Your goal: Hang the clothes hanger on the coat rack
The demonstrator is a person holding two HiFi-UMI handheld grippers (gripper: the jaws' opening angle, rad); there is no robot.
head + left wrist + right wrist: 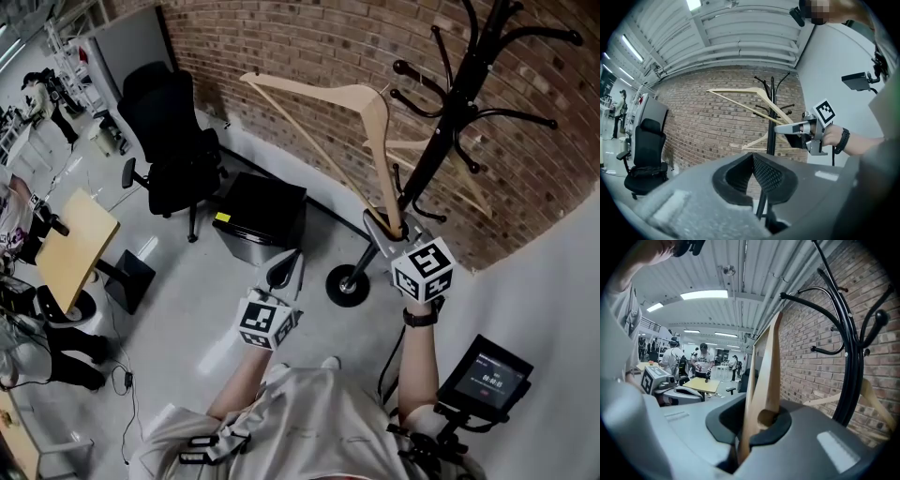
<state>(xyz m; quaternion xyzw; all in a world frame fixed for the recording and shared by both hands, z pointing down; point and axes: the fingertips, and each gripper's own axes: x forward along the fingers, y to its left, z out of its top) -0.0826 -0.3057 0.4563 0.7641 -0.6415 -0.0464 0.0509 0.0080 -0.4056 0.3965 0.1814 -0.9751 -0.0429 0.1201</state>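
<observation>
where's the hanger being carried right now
Head view, right of centre: the wooden hanger is clamped in the right tongs, raised left of the coat rack.

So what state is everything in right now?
Hanger: gripped in the right tool, raised, not on the rack.
Right tool: shut on the hanger.
Left tool: shut, empty.
Rack: upright, with one other hanger hanging on it.
Chair: empty.

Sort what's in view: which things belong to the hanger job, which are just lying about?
Job: pale wooden clothes hanger, clamped in the right gripper; black metal coat rack.
Lying about: black office chair; black box-shaped cabinet; light wooden table top.
</observation>
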